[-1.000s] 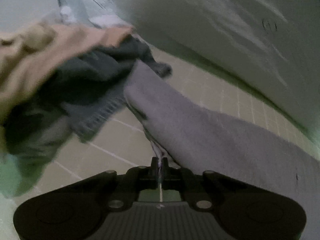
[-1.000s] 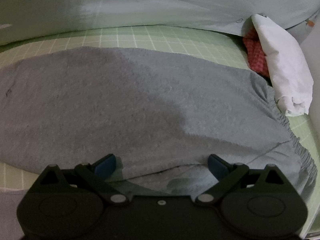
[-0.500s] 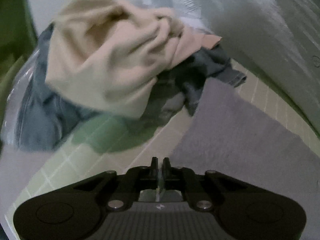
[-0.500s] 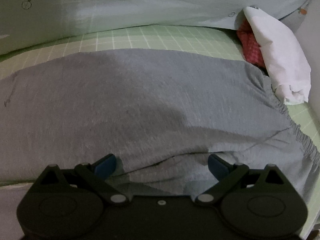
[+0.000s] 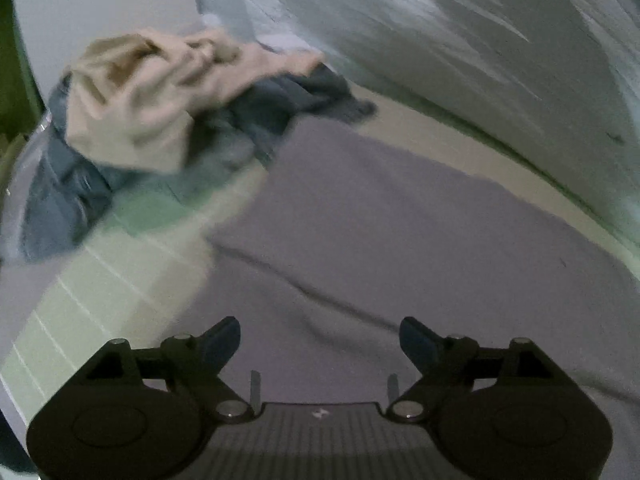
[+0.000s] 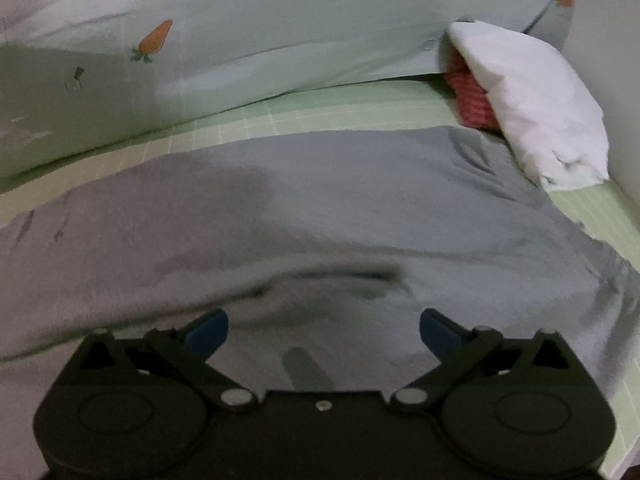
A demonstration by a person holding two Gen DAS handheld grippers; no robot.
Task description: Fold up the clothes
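A grey garment (image 5: 380, 216) lies spread on a green checked bed sheet (image 5: 100, 280); it also shows in the right wrist view (image 6: 280, 208), with an elastic edge at the right. My left gripper (image 5: 320, 340) is open and empty, just above the grey cloth near its left end. My right gripper (image 6: 323, 330) is open and empty, low over a fold in the cloth.
A heap of unfolded clothes, beige (image 5: 152, 92) on dark blue-grey (image 5: 280, 100), lies left of the garment. A pale quilt with carrot print (image 6: 200, 48) runs along the far side. A white cloth (image 6: 532, 120) over a red item (image 6: 472, 96) sits at the right.
My left gripper was shut on the grey garment's edge a second ago, then let go; now it is open over the cloth. The right gripper stayed open and moved a little forward.
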